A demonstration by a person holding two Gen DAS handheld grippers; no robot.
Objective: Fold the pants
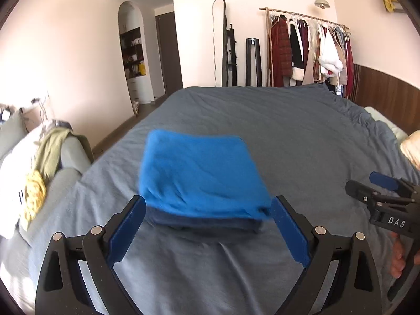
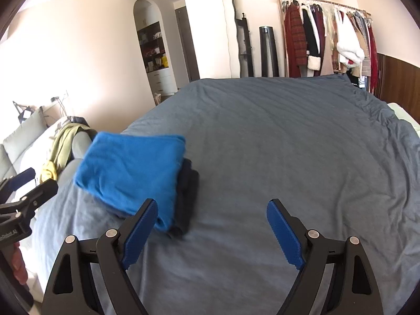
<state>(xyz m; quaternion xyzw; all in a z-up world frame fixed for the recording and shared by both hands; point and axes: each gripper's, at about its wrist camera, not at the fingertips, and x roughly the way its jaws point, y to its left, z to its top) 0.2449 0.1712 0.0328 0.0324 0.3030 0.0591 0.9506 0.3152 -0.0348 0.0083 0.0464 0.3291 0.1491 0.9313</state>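
Note:
The bright blue pants [image 1: 199, 173] lie folded into a thick rectangle on the grey-blue bed cover [image 1: 288, 136], on top of a darker folded garment [image 1: 204, 223]. My left gripper [image 1: 208, 204] is open, its blue pads either side of the near edge of the stack, holding nothing. My right gripper [image 2: 211, 210] is open and empty, to the right of the stack; its left pad overlaps the pants [image 2: 131, 173] in its own view. The dark garment [image 2: 186, 197] sticks out at the stack's right side. The right gripper also shows in the left wrist view [image 1: 367, 186].
A grey sofa [image 1: 71, 157] with piled clothes stands left of the bed. A clothes rack [image 1: 309, 50] with hanging garments, a mirror and a dark tower stand at the far wall. Pillows [image 1: 386, 123] lie at the bed's right.

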